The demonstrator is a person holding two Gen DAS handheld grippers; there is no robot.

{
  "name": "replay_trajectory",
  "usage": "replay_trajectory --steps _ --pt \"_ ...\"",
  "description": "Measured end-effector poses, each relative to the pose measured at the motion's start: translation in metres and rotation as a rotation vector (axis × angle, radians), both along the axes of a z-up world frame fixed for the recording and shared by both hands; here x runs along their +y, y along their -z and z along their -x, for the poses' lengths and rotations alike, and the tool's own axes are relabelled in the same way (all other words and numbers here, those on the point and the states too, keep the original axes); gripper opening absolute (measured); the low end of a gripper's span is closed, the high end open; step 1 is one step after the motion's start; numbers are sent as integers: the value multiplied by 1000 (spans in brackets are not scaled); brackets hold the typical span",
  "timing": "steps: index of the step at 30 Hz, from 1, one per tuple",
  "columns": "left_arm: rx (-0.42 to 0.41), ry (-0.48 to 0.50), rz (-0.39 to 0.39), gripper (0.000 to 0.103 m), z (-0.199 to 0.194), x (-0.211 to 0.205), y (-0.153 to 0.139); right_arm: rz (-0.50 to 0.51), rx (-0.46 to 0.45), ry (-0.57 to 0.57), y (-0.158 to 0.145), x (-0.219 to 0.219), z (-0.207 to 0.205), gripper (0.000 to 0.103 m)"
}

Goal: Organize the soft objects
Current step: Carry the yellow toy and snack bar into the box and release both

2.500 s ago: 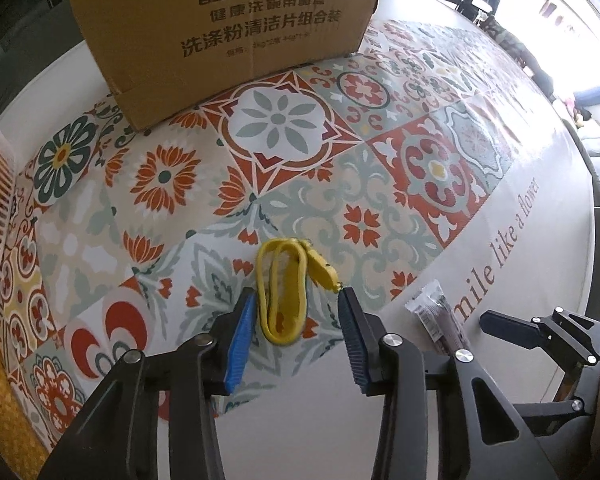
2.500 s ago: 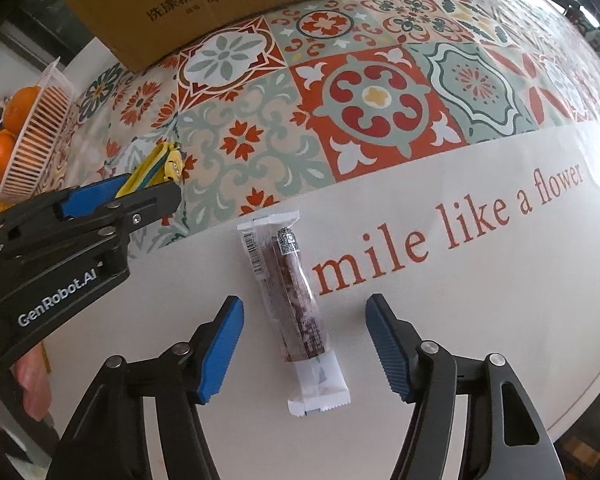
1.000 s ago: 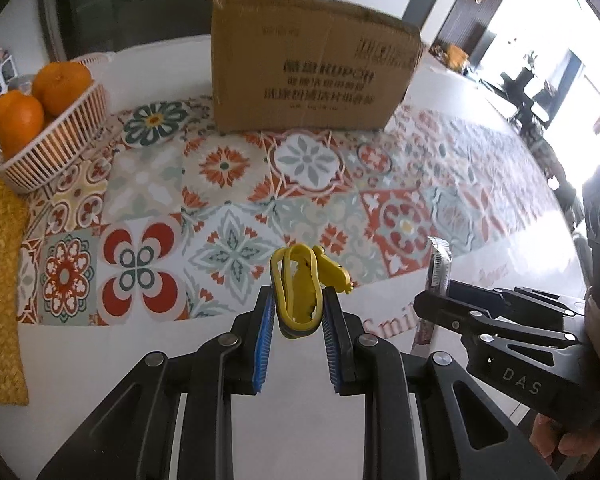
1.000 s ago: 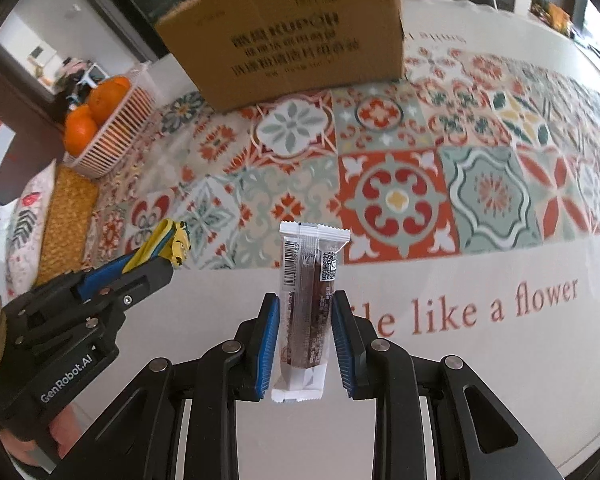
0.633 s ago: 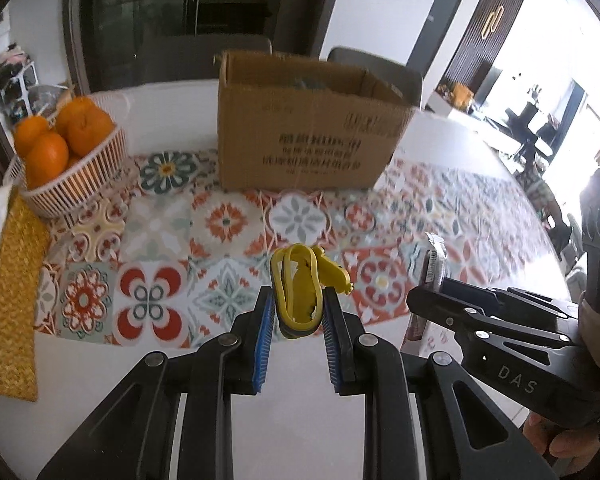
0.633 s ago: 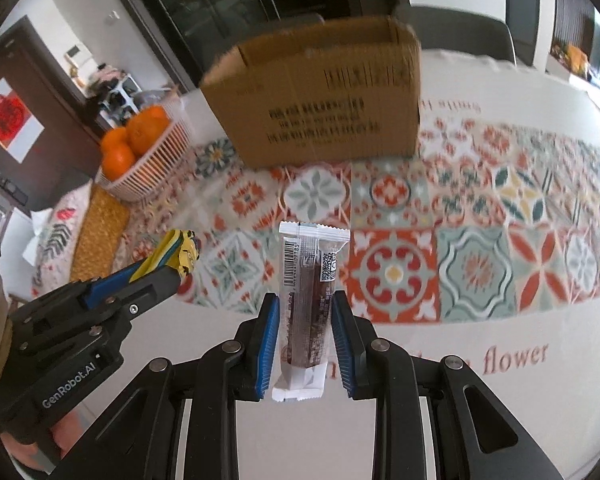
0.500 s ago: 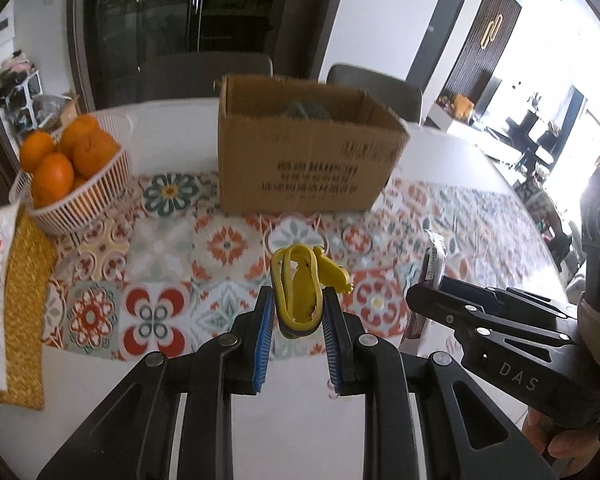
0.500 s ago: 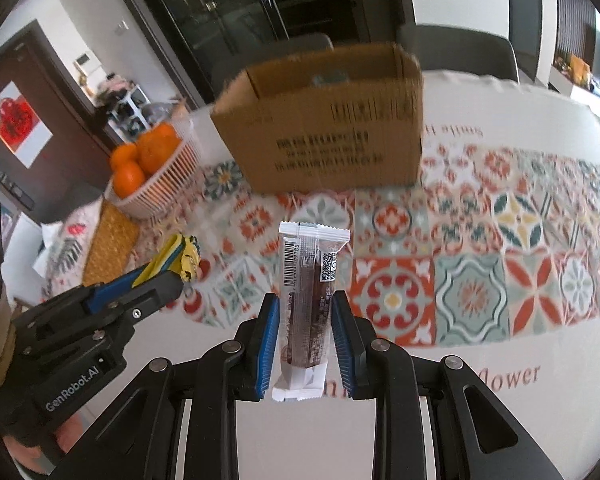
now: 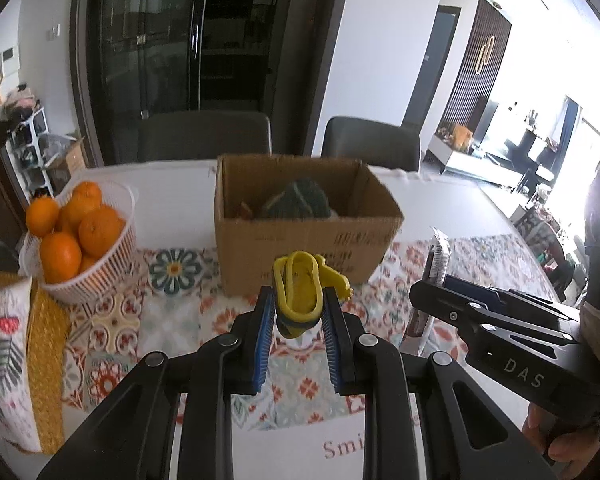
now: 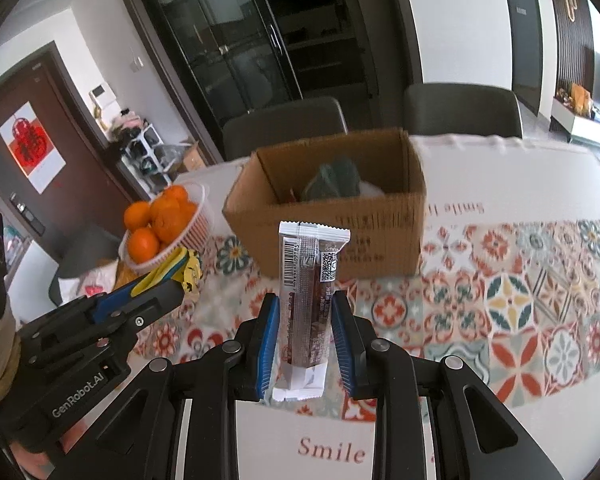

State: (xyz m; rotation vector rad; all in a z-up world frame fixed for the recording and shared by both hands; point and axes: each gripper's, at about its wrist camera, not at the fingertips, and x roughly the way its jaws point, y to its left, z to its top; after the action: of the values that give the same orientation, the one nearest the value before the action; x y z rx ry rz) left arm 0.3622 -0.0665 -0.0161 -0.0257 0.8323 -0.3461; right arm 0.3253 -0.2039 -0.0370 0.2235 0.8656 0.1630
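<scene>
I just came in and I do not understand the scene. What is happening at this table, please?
A person is tidying small soft things with two hand-held grippers. The left gripper is shut on a yellow rubbery toy, and the right gripper is shut on a wrapped snack bar. Both are held up above the patterned tablecloth, facing an open cardboard box that already holds some items. A basket of oranges stands to the left of the box.

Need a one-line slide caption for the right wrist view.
Right gripper holds a wrapped snack bar upright before an open cardboard box on the patterned tablecloth.
</scene>
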Motion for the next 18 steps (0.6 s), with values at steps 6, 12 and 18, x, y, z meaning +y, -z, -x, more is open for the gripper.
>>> replay_trajectory --steps 6,12,18 --pt "-38 7 3 24 -20 -8 -13 4 -44 6 -19 -6 -18 28" --pt "-70 8 6 24 -42 -14 -26 -3 -81 5 -36 -12 -41 28" --pt "-85 8 3 24 -66 -17 -32 5 -103 -2 -44 -14 -65 28"
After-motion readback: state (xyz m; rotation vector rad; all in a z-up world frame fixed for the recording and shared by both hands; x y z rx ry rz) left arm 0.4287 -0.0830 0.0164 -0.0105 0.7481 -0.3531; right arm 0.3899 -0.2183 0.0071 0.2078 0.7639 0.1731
